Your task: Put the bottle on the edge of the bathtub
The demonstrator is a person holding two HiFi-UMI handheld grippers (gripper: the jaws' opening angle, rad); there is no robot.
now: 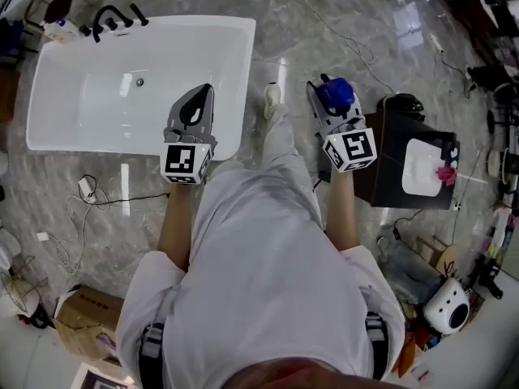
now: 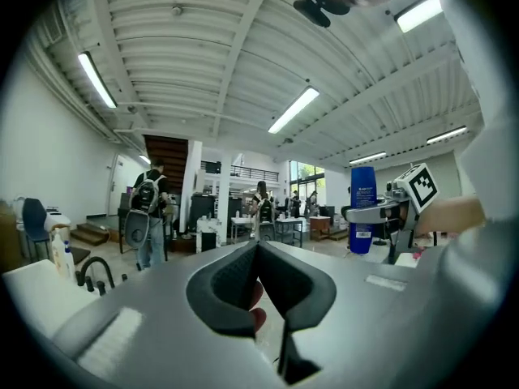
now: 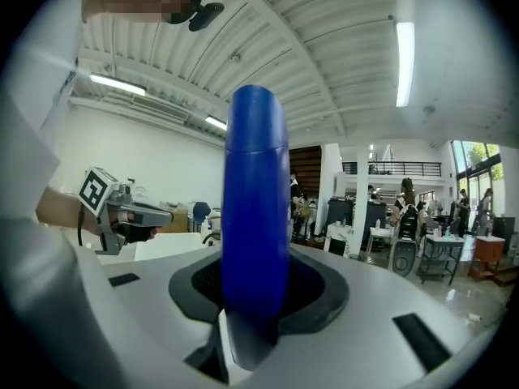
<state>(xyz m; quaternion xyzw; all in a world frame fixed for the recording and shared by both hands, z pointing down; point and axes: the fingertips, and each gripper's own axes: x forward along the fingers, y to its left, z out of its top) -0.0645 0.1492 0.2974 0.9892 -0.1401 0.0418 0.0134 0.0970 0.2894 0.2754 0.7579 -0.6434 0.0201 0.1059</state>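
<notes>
Over the right rim of the white bathtub (image 1: 89, 104) the left gripper (image 1: 197, 97) hangs, jaws pressed together on nothing. At three o'clock from the tub, above the marble floor (image 1: 284, 23), the right gripper (image 1: 332, 105) has its jaws clamped partway round the upright blue bottle (image 3: 256, 193), apart from the tub's edge

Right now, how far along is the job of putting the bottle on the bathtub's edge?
Done: the blue bottle is picked up, clamped upright in the right gripper. In hand: it hangs over the floor, right of the bathtub. Left: setting it on the rim and releasing. The left gripper is shut, empty.
</notes>
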